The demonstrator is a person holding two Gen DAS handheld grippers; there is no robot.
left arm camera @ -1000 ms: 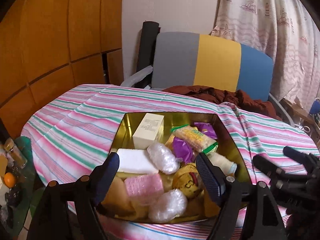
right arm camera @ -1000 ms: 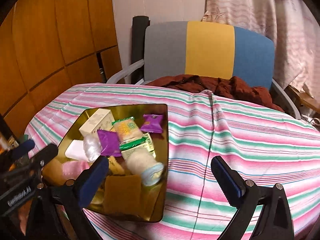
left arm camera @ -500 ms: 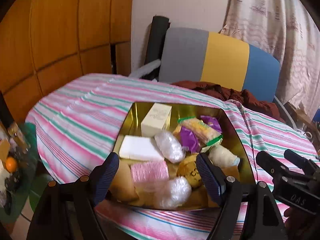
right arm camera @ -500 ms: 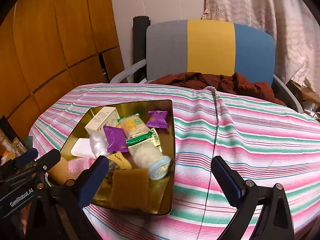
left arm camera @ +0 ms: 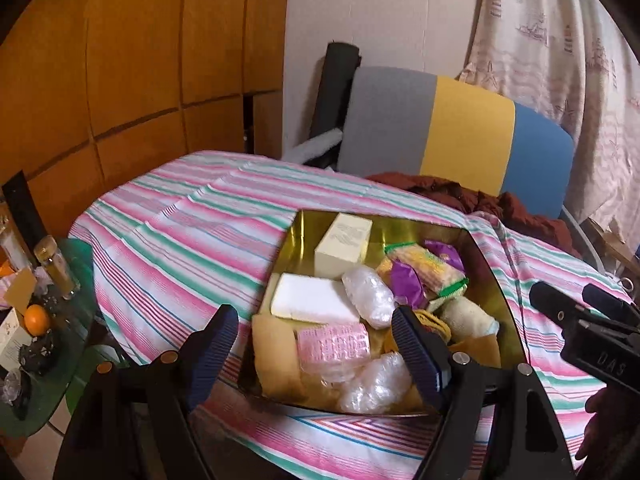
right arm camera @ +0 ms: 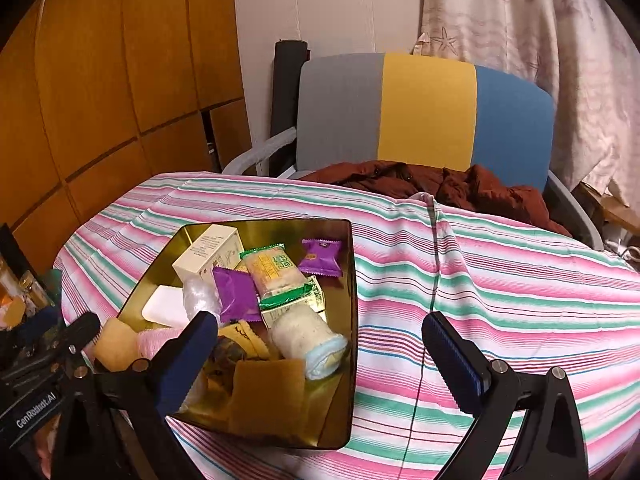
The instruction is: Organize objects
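Note:
A gold tin tray (left arm camera: 486, 264) (right arm camera: 276, 230) sits on the striped tablecloth, filled with several items: a cream box (left arm camera: 342, 244) (right arm camera: 210, 254), a white block (left arm camera: 310, 300), a pink packet (left arm camera: 334, 346), bubble-wrapped lumps (left arm camera: 368, 296), purple sachets (right arm camera: 322, 256), a green-edged biscuit pack (right arm camera: 272, 270) and a rolled white cloth (right arm camera: 308, 338). My left gripper (left arm camera: 316, 354) hovers open over the tray's near end, holding nothing. My right gripper (right arm camera: 320, 354) is open above the tray's near right corner, also holding nothing. Each gripper shows at the edge of the other's view.
A grey, yellow and blue chair (right arm camera: 424, 112) with a brown garment (right arm camera: 440, 188) stands behind the table. A side table (left arm camera: 44, 320) at the left carries jars and an orange. Bare striped cloth (right arm camera: 500, 280) lies right of the tray.
Both grippers have drawn back and shifted left, so the tray appears further right in the left wrist view. Items in the tray have not moved. Both grippers stay open.

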